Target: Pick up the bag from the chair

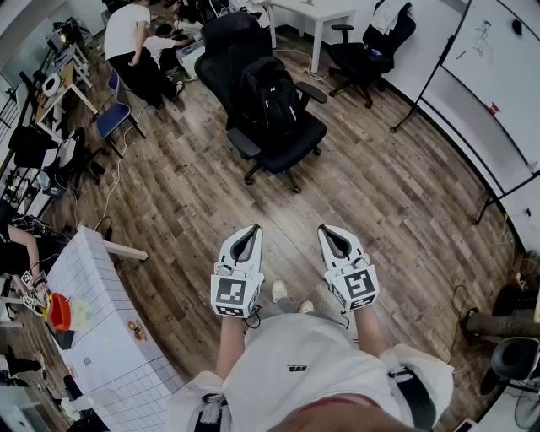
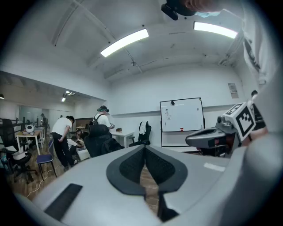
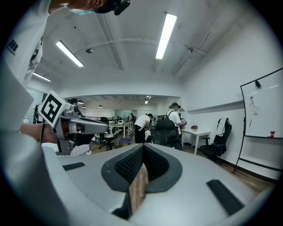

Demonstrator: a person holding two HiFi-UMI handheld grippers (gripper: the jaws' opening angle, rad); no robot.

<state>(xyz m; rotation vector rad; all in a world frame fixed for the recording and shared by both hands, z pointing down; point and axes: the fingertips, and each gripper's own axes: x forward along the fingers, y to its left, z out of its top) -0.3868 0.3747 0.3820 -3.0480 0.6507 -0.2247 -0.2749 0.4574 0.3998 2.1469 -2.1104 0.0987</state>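
**Two closed, empty claws; the bag sits on a chair well ahead**

Seen from the head, a person in a white top holds the left claw (image 1: pixel 251 231) and the right claw (image 1: pixel 328 230) side by side at waist height above a wooden floor (image 1: pixel 186 186); each carries a cube with square markers nearest the body. In the left gripper view the left claw's (image 2: pixel 144 148) dark pads meet at the tip with nothing between them, only floor showing in the lower gap; the right gripper view shows the right claw (image 3: pixel 142 148) pressed together and empty in the same way.

The bag (image 1: pixel 268 94), a black backpack, stands upright on the seat of a black office chair (image 1: pixel 287 139), leaning on its backrest, well apart from both claws and straight ahead of them. In the gripper views the chair (image 2: pixel 98 140) is small and dark, and the bag can perhaps be made out against it, though not clearly.

Behind the chair stands a white table (image 1: pixel 319 12) with a second black chair (image 1: pixel 364 46) beside it; a whiteboard (image 1: pixel 504 72) runs along the right; people (image 1: pixel 135 46) gather at the upper left; a white gridded table (image 1: pixel 105 325) lies at the lower left.
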